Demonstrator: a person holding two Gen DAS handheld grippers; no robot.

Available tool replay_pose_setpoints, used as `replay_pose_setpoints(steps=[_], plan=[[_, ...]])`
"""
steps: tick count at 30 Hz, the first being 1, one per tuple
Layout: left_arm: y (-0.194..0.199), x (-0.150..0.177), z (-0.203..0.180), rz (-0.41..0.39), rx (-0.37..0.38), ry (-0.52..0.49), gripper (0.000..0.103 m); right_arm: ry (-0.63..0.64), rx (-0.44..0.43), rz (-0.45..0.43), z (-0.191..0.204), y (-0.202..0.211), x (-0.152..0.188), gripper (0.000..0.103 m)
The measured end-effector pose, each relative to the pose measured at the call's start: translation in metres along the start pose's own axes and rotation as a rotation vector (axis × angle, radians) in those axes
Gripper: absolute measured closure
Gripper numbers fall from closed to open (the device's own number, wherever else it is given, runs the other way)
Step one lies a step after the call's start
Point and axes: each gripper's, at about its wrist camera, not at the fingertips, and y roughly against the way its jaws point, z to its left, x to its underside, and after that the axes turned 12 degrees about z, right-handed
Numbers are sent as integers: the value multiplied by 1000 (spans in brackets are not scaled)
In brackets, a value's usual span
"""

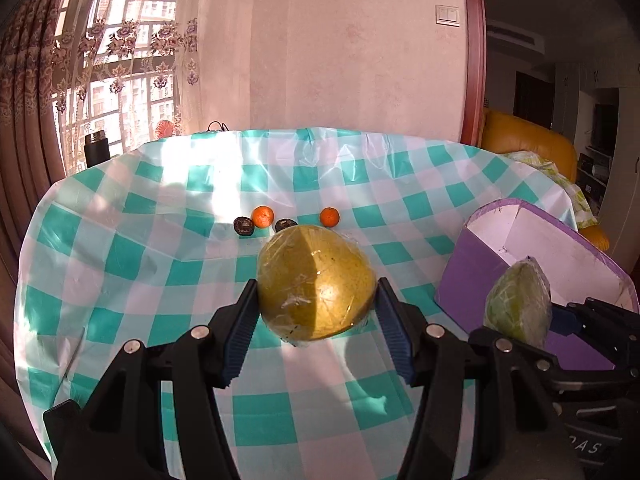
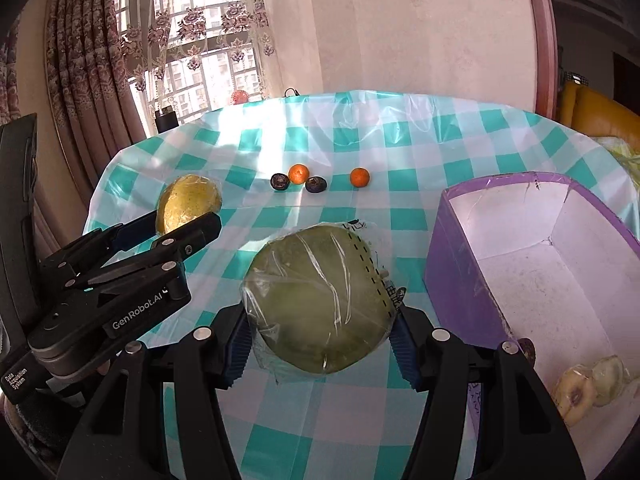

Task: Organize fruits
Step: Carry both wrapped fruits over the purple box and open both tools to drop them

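Above the counter (image 1: 120,248), the left claw (image 1: 316,312) gripped a wrapped yellow pomelo (image 1: 316,280). The right claw (image 2: 322,332) clamped a wrapped green pomelo (image 2: 316,300) beside the purple box (image 2: 452,272).

Left gripper (image 1: 316,312) clamping wrapped yellow pomelo (image 1: 316,282), purple box (image 1: 532,264) right

Glossy film, matt card

Near the purple box (image 2: 452,280) — matt cardboard, white inside — both pomelos wear crinkled shiny plastic wrap: yellow pomelo (image 1: 316,284), green pomelo (image 2: 320,300); beneath, the checked tablecloth (image 1: 120,248) gleams like smooth plastic.
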Motion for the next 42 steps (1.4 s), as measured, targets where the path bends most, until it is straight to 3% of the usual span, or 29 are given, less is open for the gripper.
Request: replay_pose_setpoints(steps=[9,18,25,32,42], plan=[[27,-5,-72,-59,158,-141,45,-80,113,-90,-58,53,17,44],[19,-17,-140,-41,253,-249,45,-214,240,-112,-129,79,41,44],[-1,-22,-203,36,298,-385,45,-292,340,-61,-170,74,54,44],[-36,-21,-247,164,232,-486,45,-280,435,43,-187,53,58,44],[-75,-15,-263,303,129,-529,45,-196,579,214,-194,18,61,44]])
